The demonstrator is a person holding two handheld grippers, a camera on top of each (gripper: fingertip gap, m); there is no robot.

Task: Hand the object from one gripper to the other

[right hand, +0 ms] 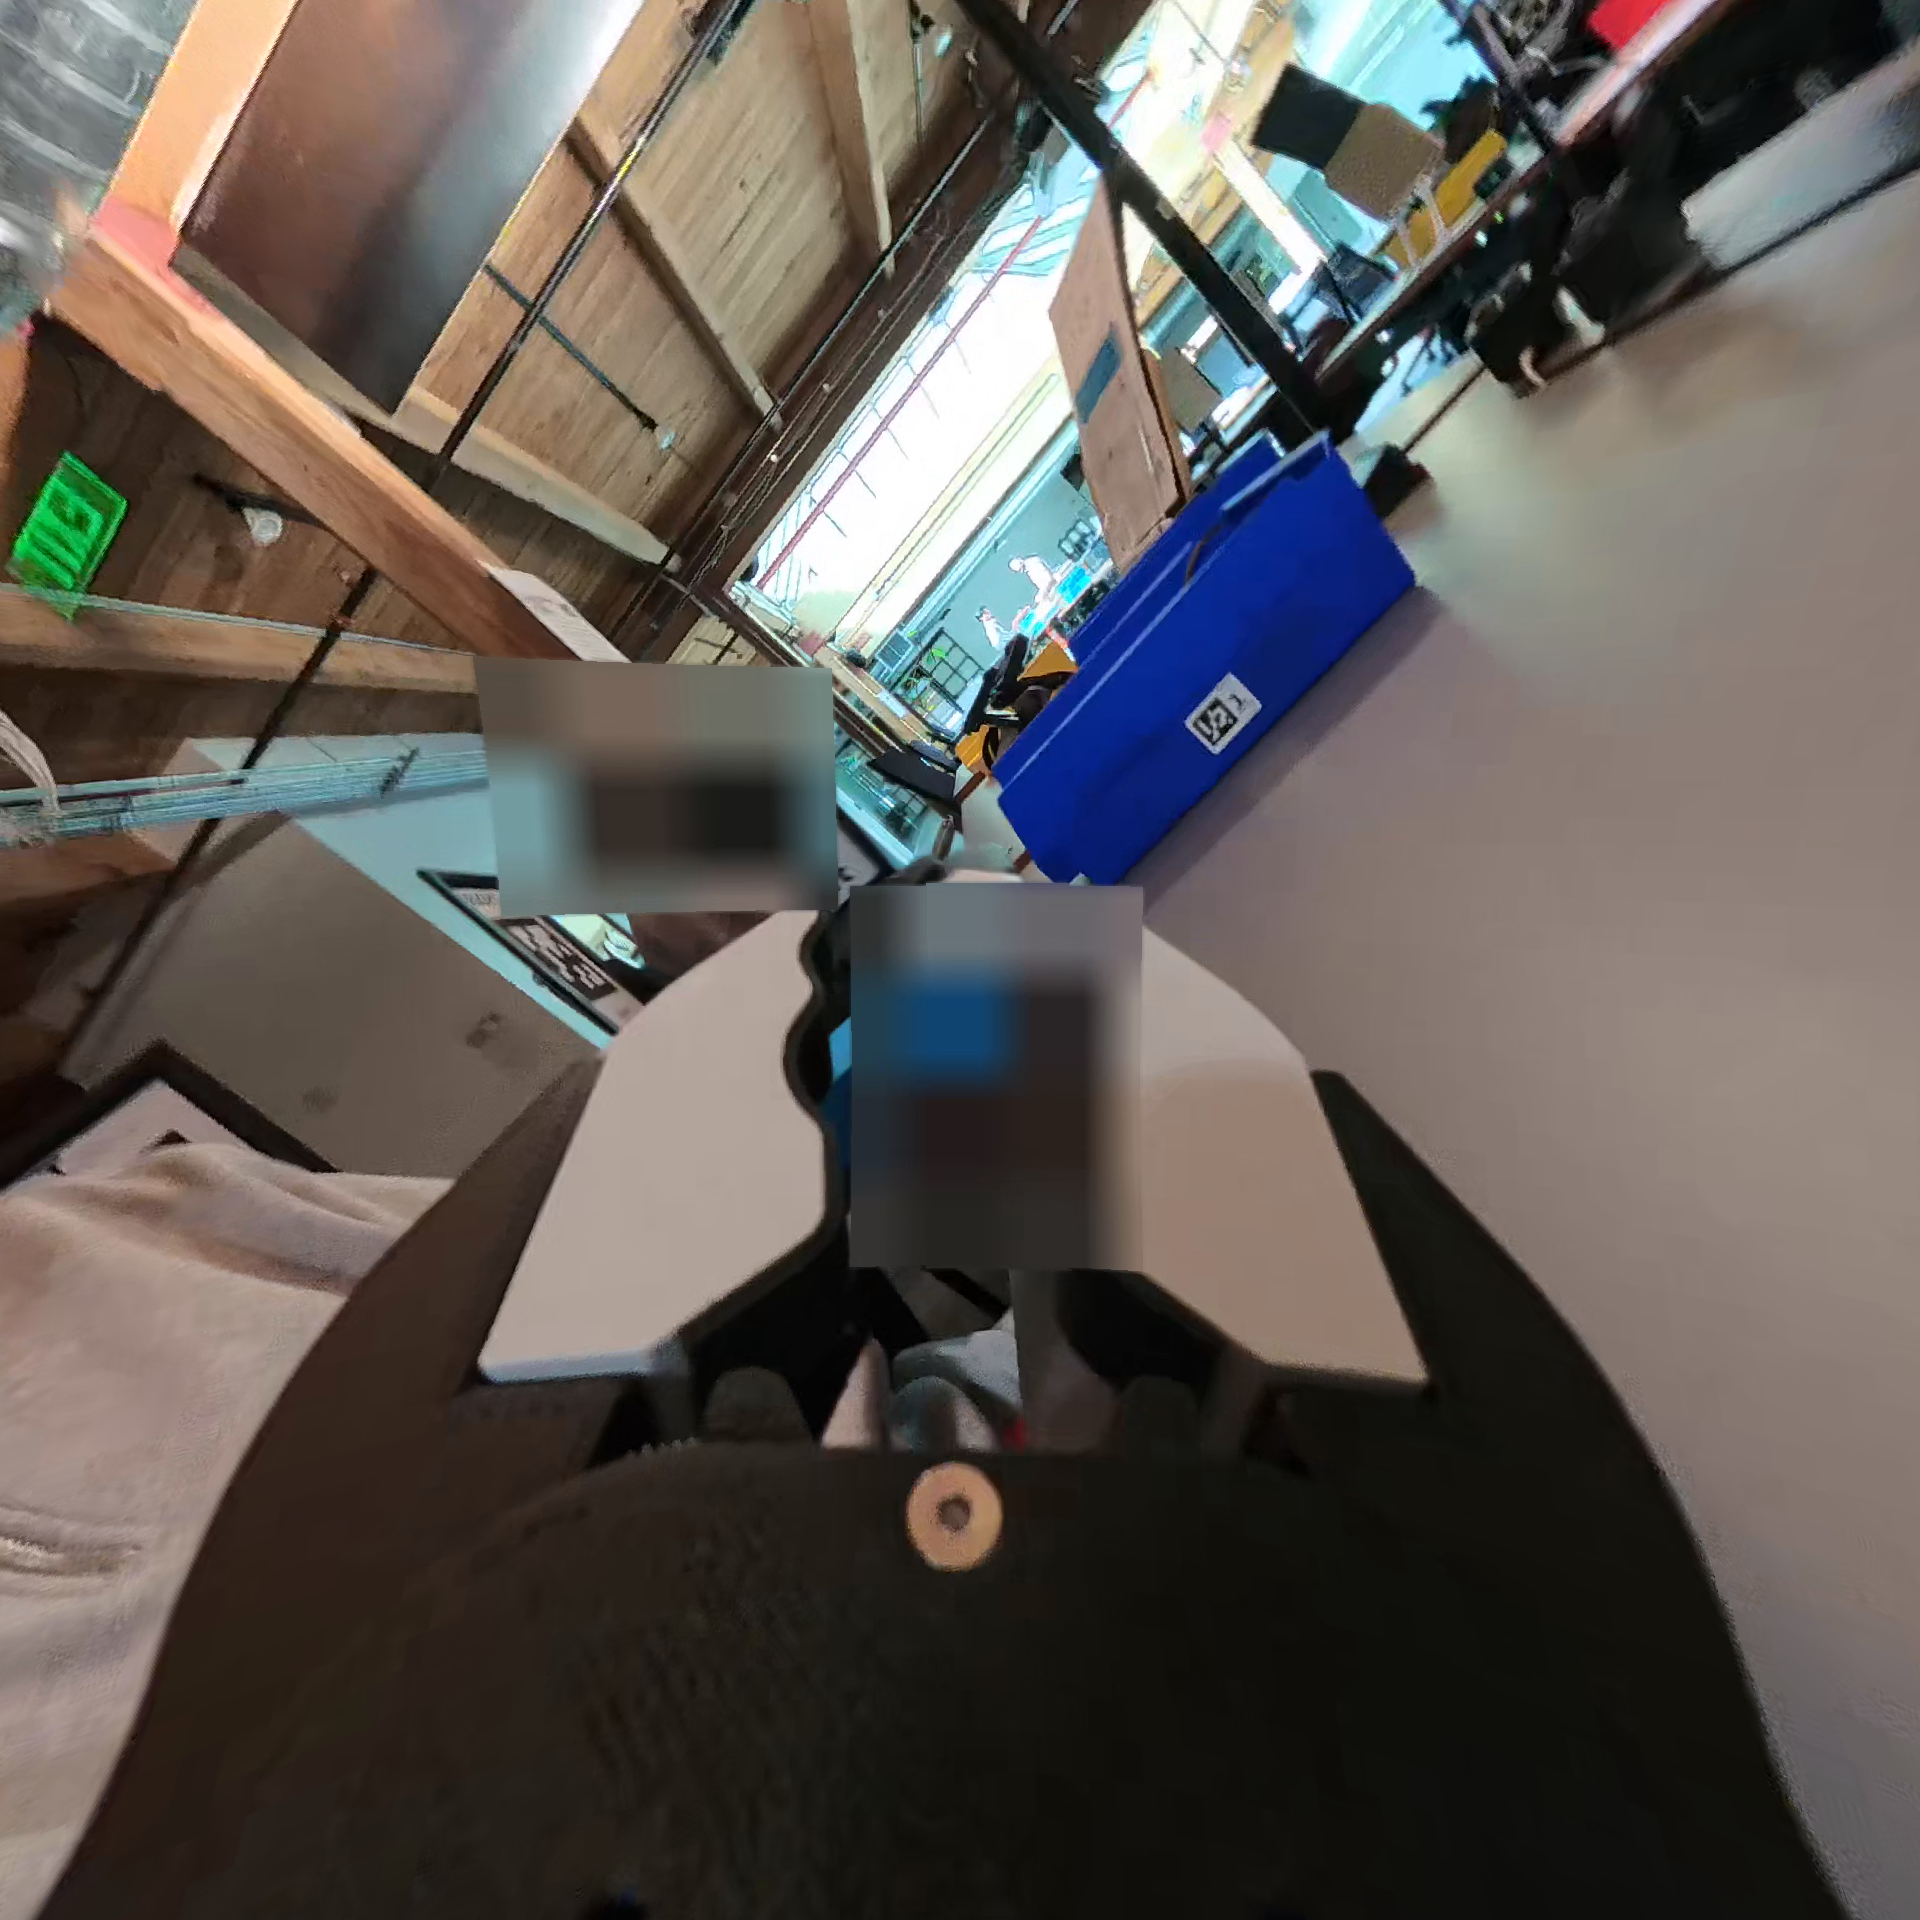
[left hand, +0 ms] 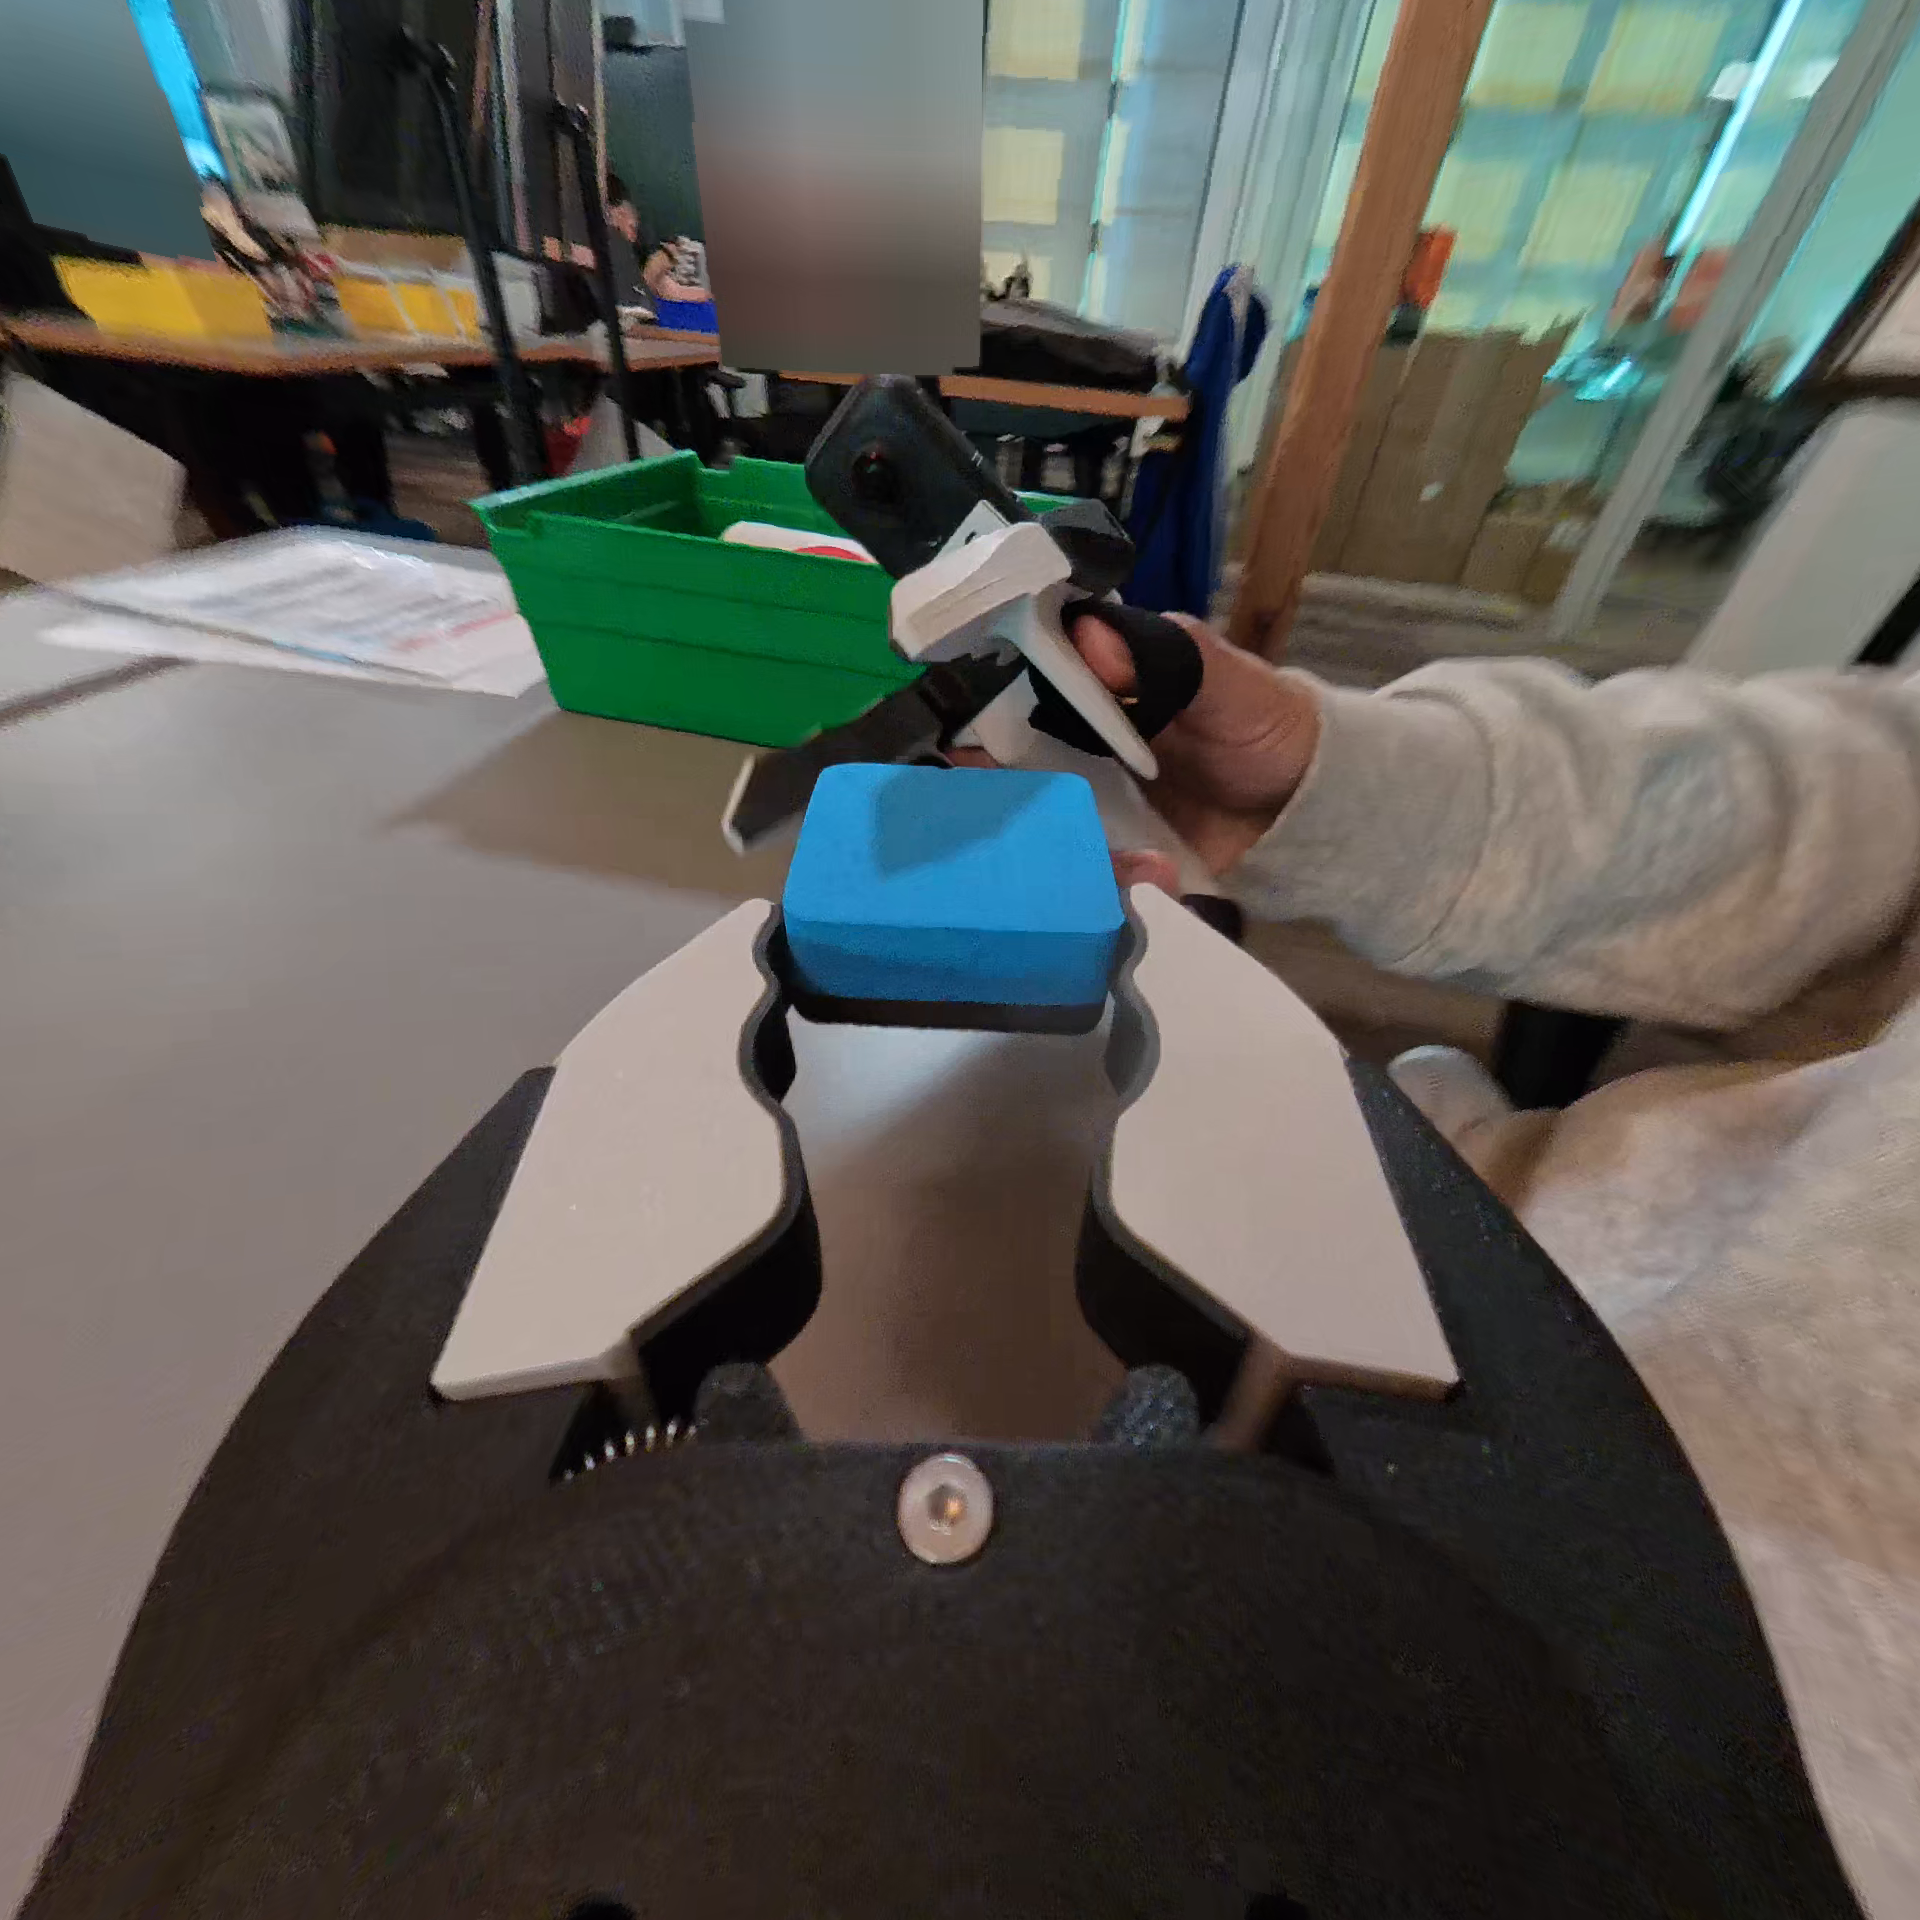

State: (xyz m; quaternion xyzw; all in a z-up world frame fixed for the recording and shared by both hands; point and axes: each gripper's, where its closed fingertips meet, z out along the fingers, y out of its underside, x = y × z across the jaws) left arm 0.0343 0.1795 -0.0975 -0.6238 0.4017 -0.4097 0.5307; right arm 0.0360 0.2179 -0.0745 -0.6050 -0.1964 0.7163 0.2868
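We grip the blue block [left hand: 951,899] between our left gripper [left hand: 951,977] fingertips above the table [left hand: 260,935]. Our right gripper [left hand: 831,790] nears; its fingers' spread is hidden. Next, it must clamp the block.

printed sheets [left hand: 312,613], blue bin's tag [right hand: 1222,711], green sign [right hand: 64,525]

A pale grey table [left hand: 260,935] fills the foreground, carrying a green bin [left hand: 665,603] and printed sheets [left hand: 312,613]. Behind stand long wooden benches [left hand: 312,353] with yellow boxes [left hand: 156,296], a wooden post [left hand: 1340,343] and glass partitions [left hand: 1621,208]. In the right wrist view a blue bin [right hand: 1195,686] sits under timber ceiling beams [right hand: 312,436] and bright windows [right hand: 914,488].
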